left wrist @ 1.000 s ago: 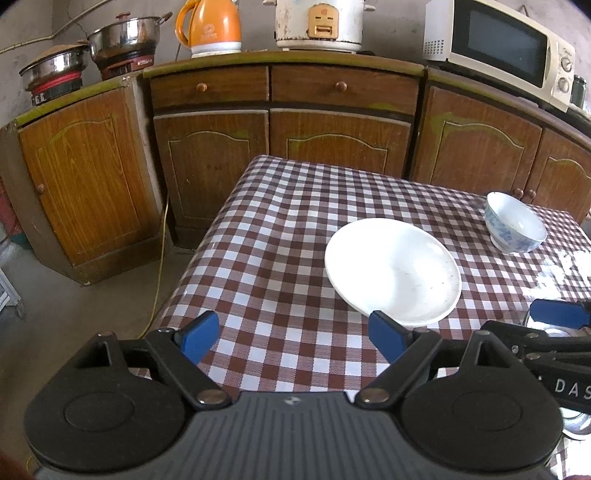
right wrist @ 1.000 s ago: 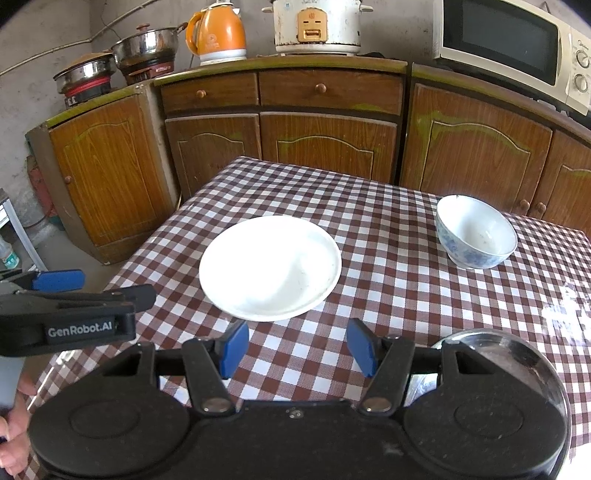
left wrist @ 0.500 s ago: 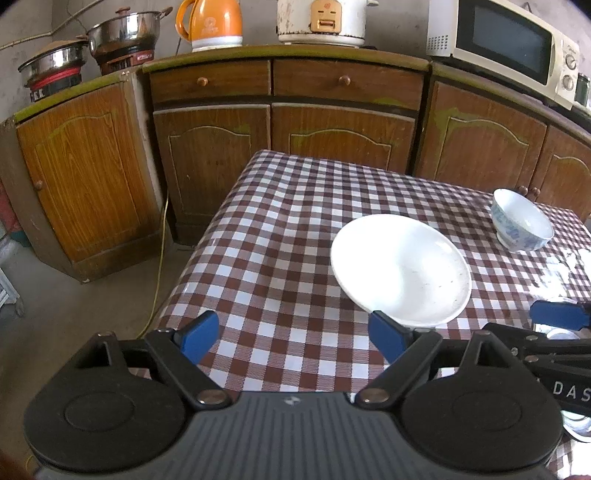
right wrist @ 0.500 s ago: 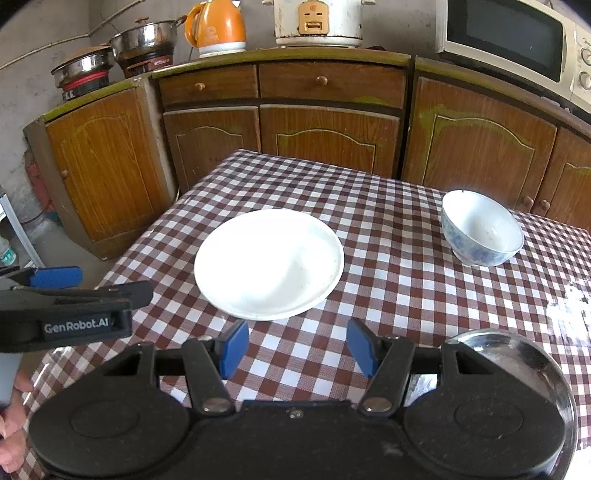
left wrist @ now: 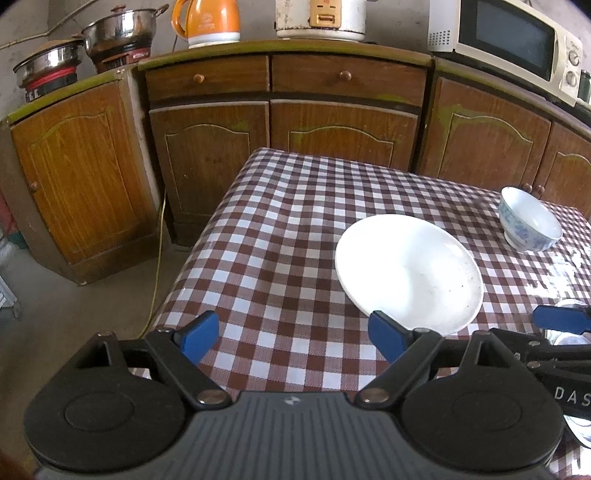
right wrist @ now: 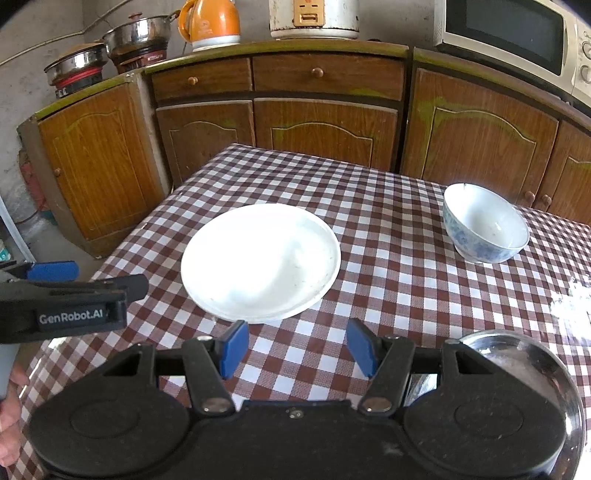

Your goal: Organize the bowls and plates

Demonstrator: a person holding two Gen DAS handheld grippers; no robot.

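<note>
Your left gripper (left wrist: 291, 338) hangs over the near edge of the table (left wrist: 280, 236), jaws wide apart with nothing between them; your right gripper (right wrist: 295, 349) does likewise, jaws parted and empty; the white plate (right wrist: 260, 260) lies flat on the brown-and-white checked cloth just beyond your right jaws and a little to their left; the blue-patterned bowl (right wrist: 485, 229) stands upright farther off to their right; a steel dish (right wrist: 517, 354) sits just beside the right jaw; wooden cabinets (right wrist: 325, 122) line the wall beyond the table, carrying an orange kettle (left wrist: 208, 22), a microwave (left wrist: 506, 40) and steel pots (left wrist: 122, 31).
</note>
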